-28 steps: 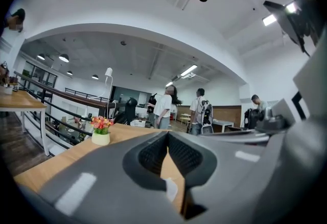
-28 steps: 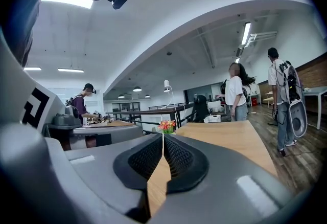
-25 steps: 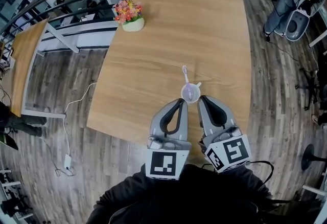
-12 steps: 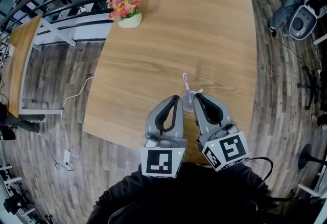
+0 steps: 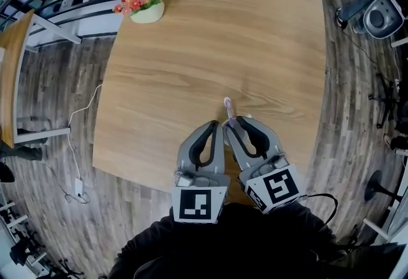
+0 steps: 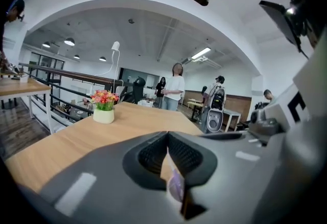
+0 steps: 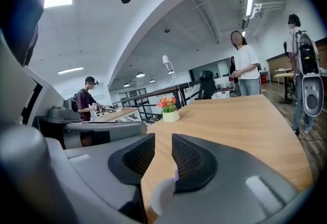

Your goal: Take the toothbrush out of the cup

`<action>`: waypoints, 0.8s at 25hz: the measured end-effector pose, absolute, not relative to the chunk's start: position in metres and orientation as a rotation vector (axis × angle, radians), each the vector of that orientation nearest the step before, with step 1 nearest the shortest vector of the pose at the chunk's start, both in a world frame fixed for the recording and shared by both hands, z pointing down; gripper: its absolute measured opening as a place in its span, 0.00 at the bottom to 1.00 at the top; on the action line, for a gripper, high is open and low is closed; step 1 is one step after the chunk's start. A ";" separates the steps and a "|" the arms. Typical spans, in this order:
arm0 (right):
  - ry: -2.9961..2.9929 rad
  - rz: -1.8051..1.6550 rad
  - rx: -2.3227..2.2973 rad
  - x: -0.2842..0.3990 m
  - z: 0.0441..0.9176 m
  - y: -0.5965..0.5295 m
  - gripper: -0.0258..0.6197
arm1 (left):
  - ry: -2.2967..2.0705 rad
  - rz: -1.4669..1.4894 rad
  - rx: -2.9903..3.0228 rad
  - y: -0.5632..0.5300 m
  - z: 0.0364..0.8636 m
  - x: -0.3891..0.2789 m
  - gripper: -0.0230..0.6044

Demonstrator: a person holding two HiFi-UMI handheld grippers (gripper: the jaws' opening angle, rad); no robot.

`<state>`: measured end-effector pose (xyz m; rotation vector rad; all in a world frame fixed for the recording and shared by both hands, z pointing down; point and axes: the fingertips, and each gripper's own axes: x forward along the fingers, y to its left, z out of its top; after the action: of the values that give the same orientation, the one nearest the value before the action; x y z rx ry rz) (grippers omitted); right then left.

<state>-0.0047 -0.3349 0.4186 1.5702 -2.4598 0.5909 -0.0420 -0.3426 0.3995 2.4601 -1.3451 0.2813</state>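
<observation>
The right gripper's (image 7: 163, 138) fingers (image 7: 188, 159) stand released, well apart. They have just been opening, and the white cup (image 7: 159, 196) sits low between them, with neither pad pressing on it. In the head view this gripper (image 5: 234, 122) brackets the cup, and the toothbrush (image 5: 227, 106) is in it, its head leaning out past the jaw tips toward the far side. The left gripper (image 6: 167, 136) has its fingers (image 6: 150, 156) clenched, tips meeting with nothing clamped. A pale purple shape shows in the slit below the tips, but I cannot tell what it is. In the head view it (image 5: 218, 123) lies just to the left of the right one, almost touching, and both point away from the person. All this is at the near edge of a wooden table (image 5: 191, 48). A pot of flowers (image 5: 141, 4) stands well apart at the far left corner. Other people stand beyond the far end of the table.
</observation>
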 end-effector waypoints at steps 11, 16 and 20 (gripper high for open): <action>-2.399 0.668 1.516 -0.004 0.452 -0.358 0.21 | -1.383 0.327 2.369 -0.357 0.429 -0.053 0.05; -2.392 0.694 1.490 -0.008 0.461 -0.362 0.21 | -1.396 0.330 2.340 -0.360 0.435 -0.059 0.05; -2.386 0.703 1.474 -0.012 0.466 -0.366 0.21 | -1.411 0.332 2.328 -0.363 0.437 -0.065 0.05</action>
<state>-0.0119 -0.3655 0.4656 1.4735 -2.3861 0.7026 -0.0652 -0.3627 0.4370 2.3282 -1.4107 0.3321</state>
